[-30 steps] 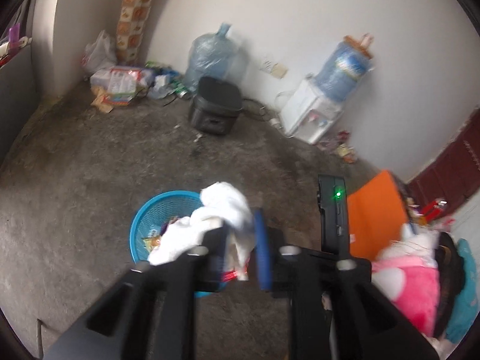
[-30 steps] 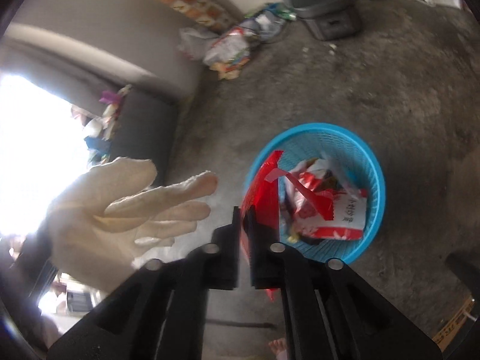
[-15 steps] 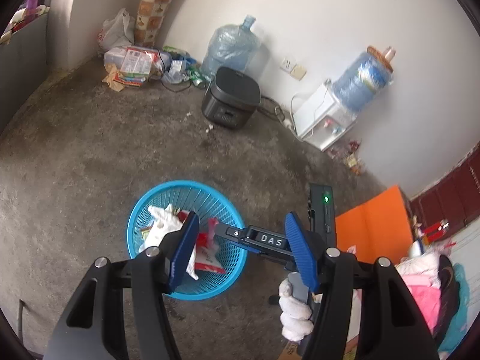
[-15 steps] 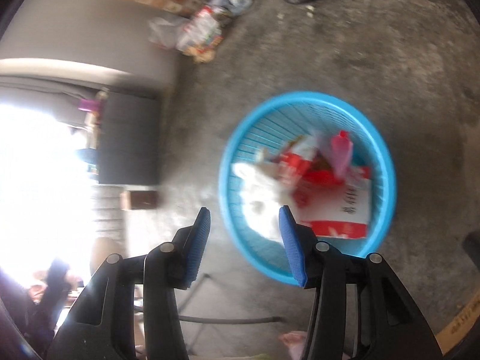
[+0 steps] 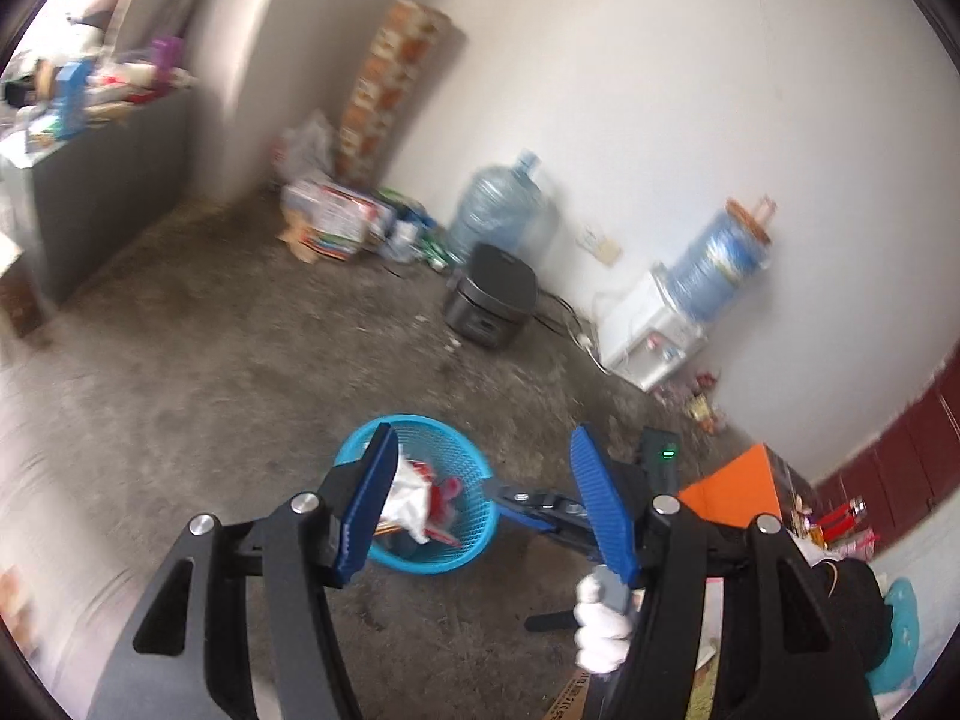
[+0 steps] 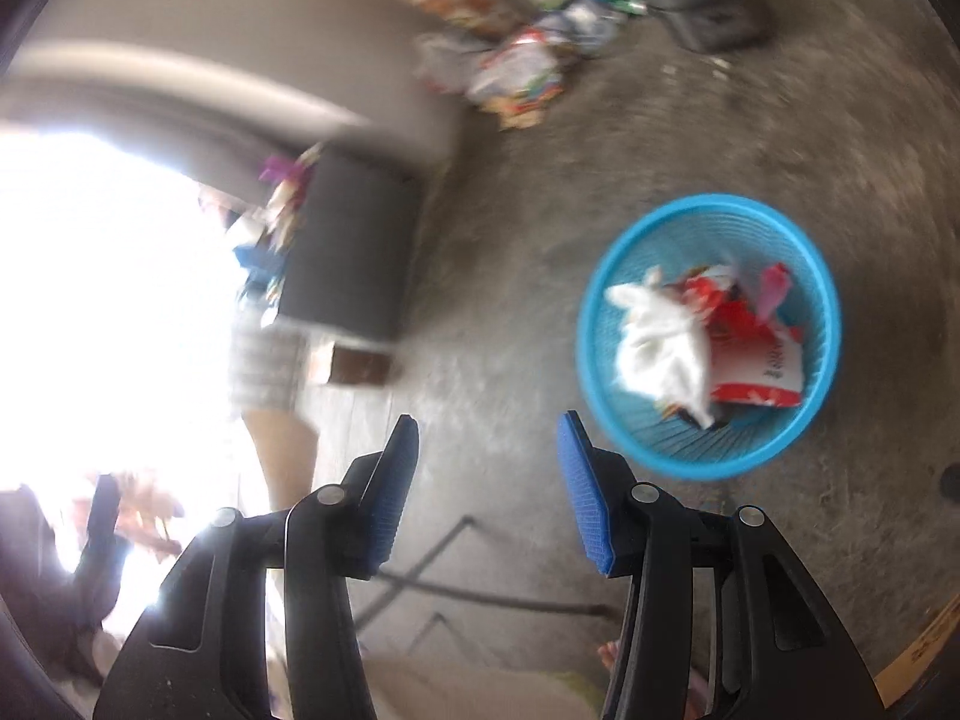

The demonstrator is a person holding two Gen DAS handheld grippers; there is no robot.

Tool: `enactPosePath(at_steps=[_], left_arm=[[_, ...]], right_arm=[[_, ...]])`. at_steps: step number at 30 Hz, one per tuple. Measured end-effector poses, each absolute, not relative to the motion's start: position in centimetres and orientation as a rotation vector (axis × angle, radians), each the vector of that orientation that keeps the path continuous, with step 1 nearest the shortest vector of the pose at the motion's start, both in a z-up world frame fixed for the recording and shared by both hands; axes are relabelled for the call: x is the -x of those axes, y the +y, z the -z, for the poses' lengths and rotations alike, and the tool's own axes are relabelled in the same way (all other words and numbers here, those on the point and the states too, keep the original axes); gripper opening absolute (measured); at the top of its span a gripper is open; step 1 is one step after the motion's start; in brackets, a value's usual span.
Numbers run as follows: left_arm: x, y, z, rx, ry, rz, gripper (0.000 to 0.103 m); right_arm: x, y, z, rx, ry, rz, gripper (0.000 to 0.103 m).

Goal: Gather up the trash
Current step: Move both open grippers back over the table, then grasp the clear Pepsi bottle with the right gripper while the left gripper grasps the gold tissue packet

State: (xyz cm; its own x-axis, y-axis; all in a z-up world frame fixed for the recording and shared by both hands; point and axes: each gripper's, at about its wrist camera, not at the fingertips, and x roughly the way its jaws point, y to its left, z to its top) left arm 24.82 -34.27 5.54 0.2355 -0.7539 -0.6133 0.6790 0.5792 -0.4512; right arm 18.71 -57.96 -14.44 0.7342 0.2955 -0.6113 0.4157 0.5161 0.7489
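Trash (image 6: pixel 702 330) lies piled in the blue mesh basket (image 6: pixel 804 258) on the rough concrete floor (image 5: pixel 198 372), ahead and to the right of the right gripper (image 6: pixel 486 480) and just beyond the left gripper (image 5: pixel 480 504); both stand with their ribbed blue pads wide apart, holding nothing. Soft crumpled white tissue and glossy, creased red wrappers sit heaped and loose, so a careless swing could tip the light, round basket and spill them.

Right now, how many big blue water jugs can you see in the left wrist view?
2. One water jug stands on the floor by the wall, behind the black cooker; the other jug sits inverted atop the white dispenser.
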Motion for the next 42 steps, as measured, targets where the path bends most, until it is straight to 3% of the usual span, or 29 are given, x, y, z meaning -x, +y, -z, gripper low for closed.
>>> enactPosePath(at_steps=[4,8,15,23,34,42], left_arm=[[-22.9,-25.2,-8.0,0.121,0.844,0.873,0.058],[-20.5,-15.4,-9.1,0.158,0.783,0.681,0.068],[-16.5,1.1,-10.1,0.223,0.66,0.266,0.069],[-13.7,14.6,-7.6,0.253,0.63,-0.061,0.07],[-13.3,20.5,-1.1,0.361,0.711,-0.107,0.069],[-12.7,22.8,1.2,0.436,0.735,-0.107,0.069]], right_arm=[[-18.7,-53.7,10.6,-0.988,0.766,-0.022,0.049],[-19.8,-48.9,7.6,-0.937,0.764,-0.134,0.051],[-24.1,-37.1,3.7,-0.828,0.831,-0.365,0.06],[-29.0,-21.6,4.0,-0.719,1.005,-0.593,0.065],[-33.4,-10.0,10.3,-0.774,1.263,-0.532,0.065],[-34.3,-7.2,12.7,-0.879,1.317,-0.424,0.067]])
